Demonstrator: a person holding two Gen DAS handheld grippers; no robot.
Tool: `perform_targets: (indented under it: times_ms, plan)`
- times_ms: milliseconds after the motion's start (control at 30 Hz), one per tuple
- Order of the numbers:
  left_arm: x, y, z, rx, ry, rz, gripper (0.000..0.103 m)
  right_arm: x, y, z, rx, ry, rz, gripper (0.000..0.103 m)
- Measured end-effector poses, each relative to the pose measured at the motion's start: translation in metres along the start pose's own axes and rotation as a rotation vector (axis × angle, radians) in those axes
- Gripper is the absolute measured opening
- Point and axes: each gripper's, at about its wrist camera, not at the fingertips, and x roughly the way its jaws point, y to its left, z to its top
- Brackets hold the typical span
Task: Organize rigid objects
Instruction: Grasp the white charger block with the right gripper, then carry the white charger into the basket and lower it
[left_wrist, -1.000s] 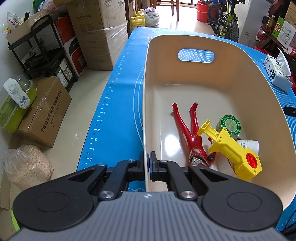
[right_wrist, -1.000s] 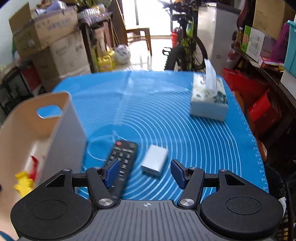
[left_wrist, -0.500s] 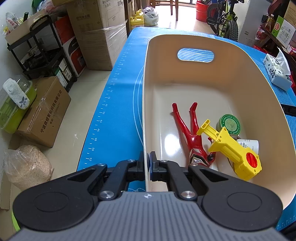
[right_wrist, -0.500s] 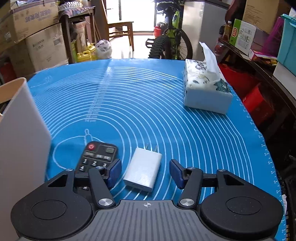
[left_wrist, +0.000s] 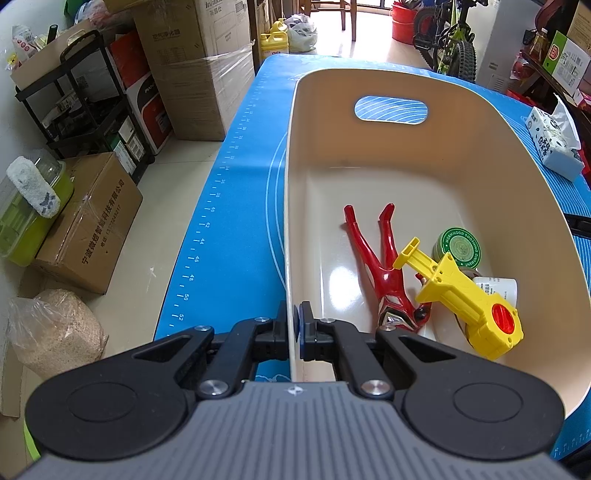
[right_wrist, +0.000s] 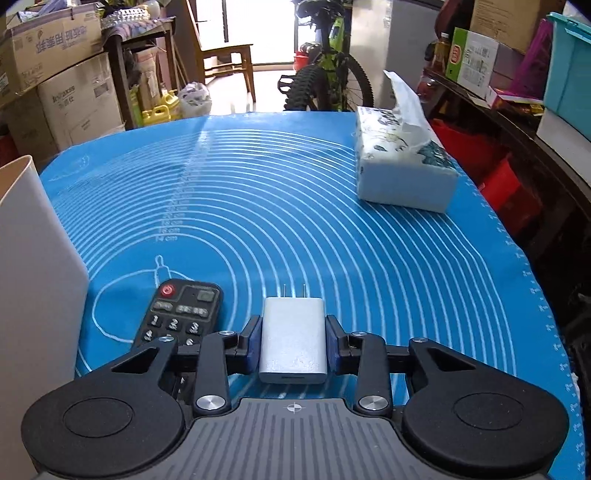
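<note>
Left tongs pinch the bin wall to steady it; right tongs squeeze the white charger, on the counter beside the bin, for lifting in

White charger lies flat beside black remote, prongs outward.

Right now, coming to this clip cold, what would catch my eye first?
Probably the white charger, pinched between the right gripper's blue pads on the blue mat, with a black remote just left of it. Next, the cream bin, whose near wall the left gripper clamps, holds a red figure and a bright yellow toy. A tissue box sits at the mat's far right.
</note>
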Motion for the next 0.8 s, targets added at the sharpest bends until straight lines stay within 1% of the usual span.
perform_targets:
  times_ms: [133, 367, 433, 533, 800]
  plan:
    - [0.0, 0.001, 0.0, -0.004, 0.001, -0.003, 0.006, -0.012, -0.004, 0.0, 0.0, -0.005, -0.022, 0.042]
    - [-0.001, 0.0, 0.0, -0.006, 0.0, -0.003, 0.005, -0.05, -0.01, 0.008, -0.001, -0.071, -0.025, 0.042]
    - [-0.001, 0.0, 0.0, -0.005, 0.0, -0.003, 0.005, -0.063, -0.01, 0.01, 0.008, -0.089, -0.007, 0.042]
    - [-0.001, 0.0, 0.0, -0.006, 0.0, -0.003, 0.005, -0.085, -0.01, 0.012, 0.034, -0.133, 0.042, 0.042]
    - [-0.001, 0.0, 0.0, -0.005, 0.0, -0.004, 0.005, -0.14, 0.009, 0.014, 0.026, -0.237, 0.131, 0.042]
